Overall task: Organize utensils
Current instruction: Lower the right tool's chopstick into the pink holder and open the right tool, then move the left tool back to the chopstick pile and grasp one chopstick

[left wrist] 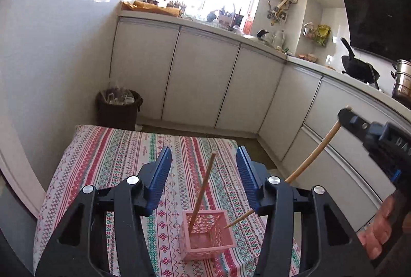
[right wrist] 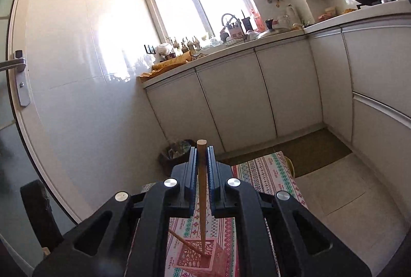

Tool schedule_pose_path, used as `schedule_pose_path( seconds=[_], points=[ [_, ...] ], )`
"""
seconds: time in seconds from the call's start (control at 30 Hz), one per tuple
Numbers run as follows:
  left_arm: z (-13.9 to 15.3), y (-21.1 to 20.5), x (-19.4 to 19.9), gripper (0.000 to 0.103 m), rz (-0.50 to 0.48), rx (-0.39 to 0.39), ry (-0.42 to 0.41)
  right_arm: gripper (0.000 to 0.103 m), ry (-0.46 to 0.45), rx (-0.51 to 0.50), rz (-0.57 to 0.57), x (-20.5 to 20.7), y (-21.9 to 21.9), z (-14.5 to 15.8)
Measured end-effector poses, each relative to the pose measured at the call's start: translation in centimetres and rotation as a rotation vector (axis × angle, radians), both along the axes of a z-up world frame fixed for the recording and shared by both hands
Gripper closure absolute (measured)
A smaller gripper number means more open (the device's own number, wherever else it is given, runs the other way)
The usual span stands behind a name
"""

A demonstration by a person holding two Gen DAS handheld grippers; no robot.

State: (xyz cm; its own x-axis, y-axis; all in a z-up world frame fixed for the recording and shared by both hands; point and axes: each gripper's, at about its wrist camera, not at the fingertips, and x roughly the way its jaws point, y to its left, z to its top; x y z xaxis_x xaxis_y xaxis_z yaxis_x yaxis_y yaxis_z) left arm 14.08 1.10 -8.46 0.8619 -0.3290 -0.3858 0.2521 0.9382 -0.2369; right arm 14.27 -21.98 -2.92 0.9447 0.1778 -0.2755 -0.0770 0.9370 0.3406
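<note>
Kitchen setting: white cabinets, bright window, small table under a striped patterned tablecloth (left wrist: 108, 161). Item one, right gripper (right wrist: 203, 169): jaws pressed onto a wooden chopstick (right wrist: 203, 189), held near its blunt top end, the tip reaching down into the pink lattice basket (left wrist: 205, 236) that stands on the cloth. Item two, left gripper (left wrist: 204, 174): jaws spread, nothing between the pads; it hangs above the basket. Item three, a second chopstick (left wrist: 203, 189): already in the basket, leaning against one wall. Task status, by estimate: the held stick is on the point of being dropped in. Risks: the basket looks light, so a sideways nudge from the held stick may tip or slide it; releasing while the tip sits near the rim may send the stick over the edge onto the cloth.
</note>
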Motion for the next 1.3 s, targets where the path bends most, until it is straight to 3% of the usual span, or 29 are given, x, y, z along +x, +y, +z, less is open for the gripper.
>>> schedule_pose_path(
  seconds=[0.1, 0.2, 0.4, 0.47, 0.53, 0.87, 0.97, 1.13, 1.3],
  points=[
    [2.6, 1.6, -1.5, 0.051, 0.040, -0.033, -0.072, 0.095, 0.004, -0.022, 0.001, 0.3, 0.7, -0.6],
    [4.5, 3.1, -2.8, 0.042, 0.079, -0.072, -0.120, 0.095, 0.004, -0.039, 0.005, 0.4, 1.4, -0.8],
    [5.4, 3.9, -3.4, 0.040, 0.110, -0.070, -0.127, 0.093, 0.015, -0.082, 0.025, 1.1, 2.9, -1.3],
    [5.2, 4.0, -3.2, 0.040, 0.111, -0.068, -0.116, 0.083, 0.024, -0.090, 0.027, 1.2, 3.3, -1.5],
    [5.2, 4.0, -3.0, 0.040, 0.114, -0.068, -0.112, 0.067, 0.014, -0.083, 0.019, 0.9, 3.3, -1.5],
    [5.1, 3.7, -3.3, 0.035, 0.110, -0.065, -0.108, 0.055, 0.024, -0.063, -0.018, -0.4, 1.9, -1.3],
    [4.8, 3.3, -3.4, 0.029, 0.106, -0.049, -0.095, 0.044, 0.034, -0.054, -0.036, -1.2, 1.3, -1.6],
    [3.7, 1.9, -3.4, 0.010, 0.082, -0.006, -0.033, 0.012, 0.038, -0.045, -0.080, -3.2, 0.4, -2.1],
    [3.5, 0.5, -4.5, 0.007, 0.066, 0.041, -0.031, 0.009, 0.067, -0.078, -0.103, -4.7, -0.2, -2.3]
  ],
)
